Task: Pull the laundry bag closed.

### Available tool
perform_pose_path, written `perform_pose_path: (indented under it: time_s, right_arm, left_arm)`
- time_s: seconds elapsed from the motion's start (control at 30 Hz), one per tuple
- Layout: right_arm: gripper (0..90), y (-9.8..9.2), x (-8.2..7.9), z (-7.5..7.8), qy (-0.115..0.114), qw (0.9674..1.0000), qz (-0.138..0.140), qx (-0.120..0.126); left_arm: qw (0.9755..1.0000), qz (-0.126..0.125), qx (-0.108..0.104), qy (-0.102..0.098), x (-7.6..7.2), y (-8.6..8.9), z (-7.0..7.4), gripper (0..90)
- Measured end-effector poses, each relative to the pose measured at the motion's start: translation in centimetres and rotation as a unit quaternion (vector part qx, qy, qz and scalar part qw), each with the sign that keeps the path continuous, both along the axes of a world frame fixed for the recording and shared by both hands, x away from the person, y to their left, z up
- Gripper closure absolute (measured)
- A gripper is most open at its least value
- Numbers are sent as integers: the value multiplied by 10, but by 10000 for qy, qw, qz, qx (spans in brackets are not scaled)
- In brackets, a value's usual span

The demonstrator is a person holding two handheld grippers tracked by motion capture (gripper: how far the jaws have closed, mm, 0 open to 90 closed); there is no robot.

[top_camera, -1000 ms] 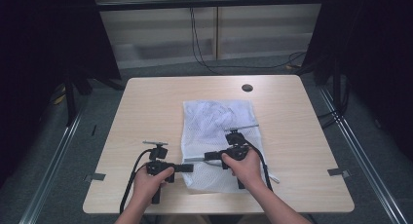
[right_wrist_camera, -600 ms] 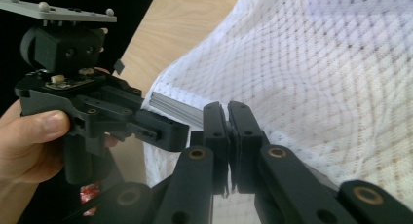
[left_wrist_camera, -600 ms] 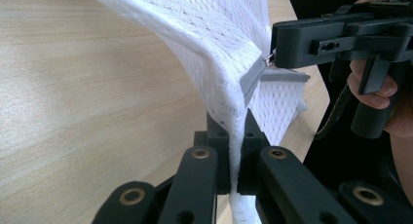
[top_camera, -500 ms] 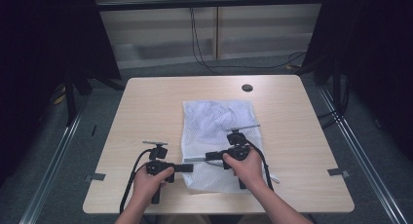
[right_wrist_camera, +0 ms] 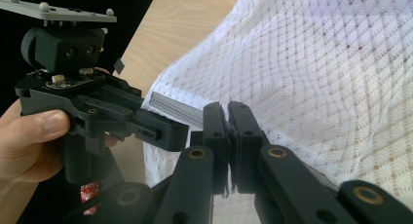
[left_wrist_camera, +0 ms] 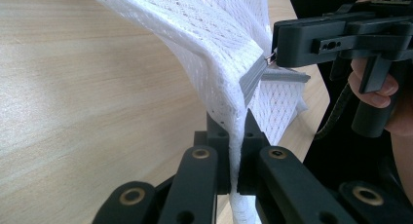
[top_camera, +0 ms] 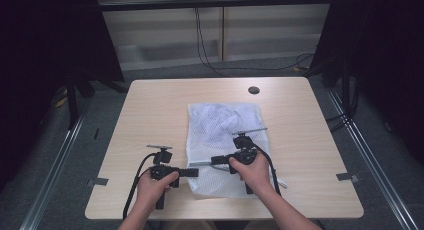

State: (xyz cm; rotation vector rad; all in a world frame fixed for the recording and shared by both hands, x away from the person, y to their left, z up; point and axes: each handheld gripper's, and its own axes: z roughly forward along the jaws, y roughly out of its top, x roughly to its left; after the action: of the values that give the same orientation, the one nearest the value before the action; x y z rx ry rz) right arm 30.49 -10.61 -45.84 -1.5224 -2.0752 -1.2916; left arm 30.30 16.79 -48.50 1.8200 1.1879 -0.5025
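Observation:
A white mesh bag (top_camera: 225, 122) lies flat on the middle of the wooden table (top_camera: 150, 105). My left gripper (top_camera: 195, 172) points right at the bag's near left edge. In the left gripper view it (left_wrist_camera: 235, 131) is shut on a lifted fold of the mesh (left_wrist_camera: 214, 48). My right gripper (top_camera: 214, 161) points left over the bag, close to the left one. Its jaws (right_wrist_camera: 228, 114) are shut at the end of the grey zipper (right_wrist_camera: 170, 106). The left gripper view shows its tip (left_wrist_camera: 275, 56) pinching the small metal zipper pull (left_wrist_camera: 268, 60).
A dark round cable hole (top_camera: 253, 90) sits near the table's far edge. Cables (top_camera: 205, 45) hang behind the table onto the grey floor. Dark stands (top_camera: 75, 90) flank both sides. Bare wood lies left and right of the bag.

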Motion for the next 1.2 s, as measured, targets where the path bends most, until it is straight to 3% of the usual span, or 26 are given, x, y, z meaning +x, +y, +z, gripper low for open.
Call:
perform_pose_path:
  time_s: [0.17,0.3,0.57,0.77,1.2]
  right_arm:
    - [877,-2,0,-1,-65,9999,14,-88]
    - [876,-10,2,-1,4,10000,-68,-4]
    - [877,-14,1,-1,8,10000,-60,-13]
    - [876,-19,0,-2,62,9999,-110,15]
    - [876,-30,0,-2,45,9999,-138,-16]
  left_arm:
    - [10000,57,13,25,0,1,0,885]
    - [9998,151,-87,130,0,2,0,885]
    - [10000,6,-11,45,0,2,0,885]
    - [9998,112,-61,123,0,3,-1,885]
    - [9999,80,-23,86,1,4,-1,885]
